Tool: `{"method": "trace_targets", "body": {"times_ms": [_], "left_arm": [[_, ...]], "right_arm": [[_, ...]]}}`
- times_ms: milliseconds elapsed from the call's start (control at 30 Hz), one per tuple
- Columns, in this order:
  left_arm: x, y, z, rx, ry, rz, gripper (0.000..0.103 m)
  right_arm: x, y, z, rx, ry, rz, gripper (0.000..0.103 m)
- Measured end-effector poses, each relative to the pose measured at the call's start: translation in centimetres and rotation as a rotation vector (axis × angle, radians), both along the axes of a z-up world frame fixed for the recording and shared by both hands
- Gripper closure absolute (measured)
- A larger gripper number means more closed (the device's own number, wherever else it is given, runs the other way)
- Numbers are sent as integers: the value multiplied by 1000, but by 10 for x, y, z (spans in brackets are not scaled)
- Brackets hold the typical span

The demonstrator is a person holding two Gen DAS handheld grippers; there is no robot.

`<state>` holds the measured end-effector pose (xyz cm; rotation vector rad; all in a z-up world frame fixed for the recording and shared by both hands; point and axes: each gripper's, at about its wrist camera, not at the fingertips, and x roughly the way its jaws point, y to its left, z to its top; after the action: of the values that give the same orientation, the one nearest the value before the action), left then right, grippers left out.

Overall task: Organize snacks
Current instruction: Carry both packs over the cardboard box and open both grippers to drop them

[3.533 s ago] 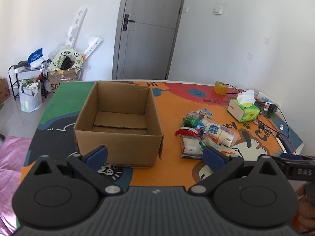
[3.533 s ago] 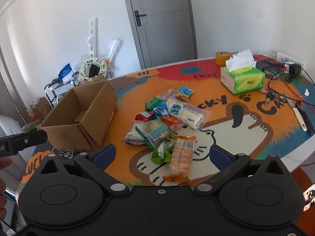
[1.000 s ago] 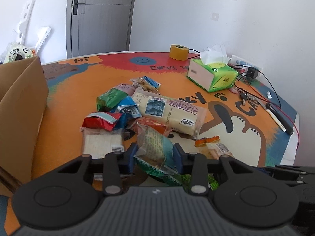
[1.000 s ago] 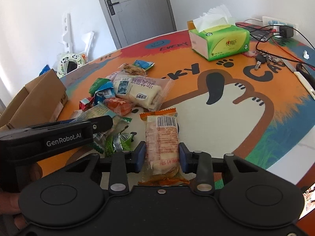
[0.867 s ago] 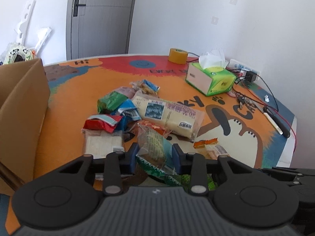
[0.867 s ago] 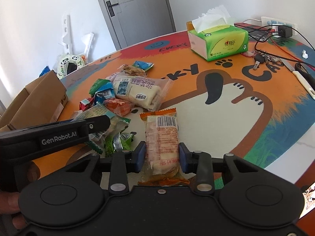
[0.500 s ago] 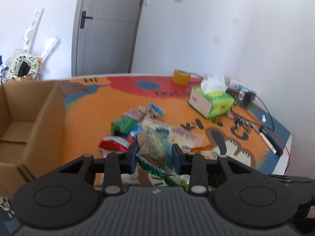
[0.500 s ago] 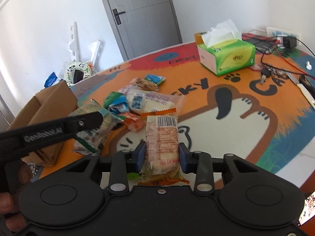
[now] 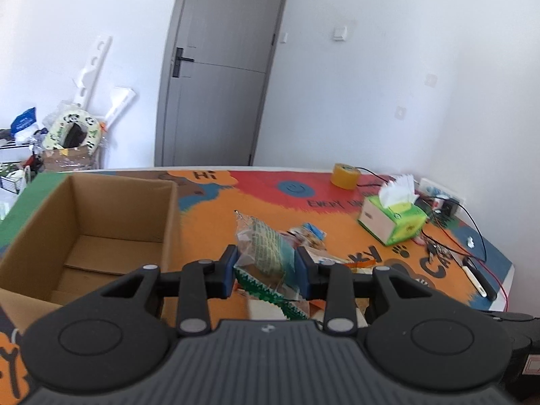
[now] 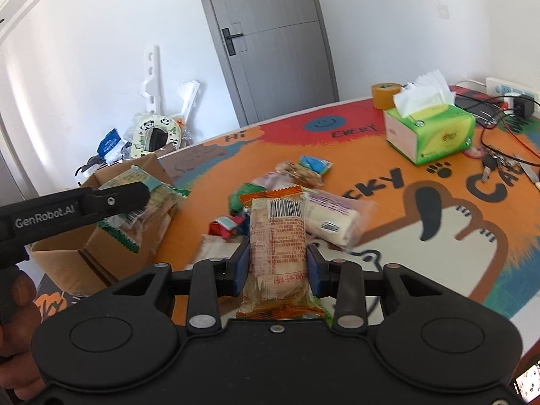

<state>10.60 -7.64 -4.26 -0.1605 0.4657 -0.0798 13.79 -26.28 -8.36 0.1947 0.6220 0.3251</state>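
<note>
My left gripper (image 9: 266,268) is shut on a green-and-clear snack bag (image 9: 266,253), held in the air just right of the open cardboard box (image 9: 87,233). The same gripper (image 10: 145,195) and its bag (image 10: 148,202) show at the left of the right wrist view, in front of the box (image 10: 67,263). My right gripper (image 10: 277,266) is shut on an orange-edged snack pack with a barcode (image 10: 276,236), lifted above the table. The other snacks (image 10: 297,185) lie in a loose pile on the mat, among them a long white pack (image 10: 332,217).
A green tissue box (image 10: 435,131) and a roll of yellow tape (image 10: 384,94) stand at the far right of the colourful mat (image 10: 422,222). Cables, keys and a power strip (image 10: 506,101) crowd the right edge. A person's hand (image 10: 17,330) holds the left gripper. Clutter sits by the wall beyond the box.
Both grippers rose off the table with their packs. The left one swung left towards the box, so the box's inside now shows in its view.
</note>
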Motion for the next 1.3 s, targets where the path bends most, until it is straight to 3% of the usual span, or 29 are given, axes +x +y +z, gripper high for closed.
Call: {"method": "trace_targets", "body": {"times_ms": [433, 1100, 1200, 1300], "left_arm": [[-26, 57, 13, -24, -53, 97, 68], [-22, 138, -3, -71, -13, 281, 67], [-18, 142, -3, -50, -10, 324, 64], [-15, 145, -3, -60, -21, 316, 53]], "right_arm": [[0, 44, 24, 13, -76, 46, 67], [13, 115, 39, 21, -90, 151, 67], [16, 124, 39, 22, -88, 160, 67], [19, 133, 40, 21, -91, 167, 67]]}}
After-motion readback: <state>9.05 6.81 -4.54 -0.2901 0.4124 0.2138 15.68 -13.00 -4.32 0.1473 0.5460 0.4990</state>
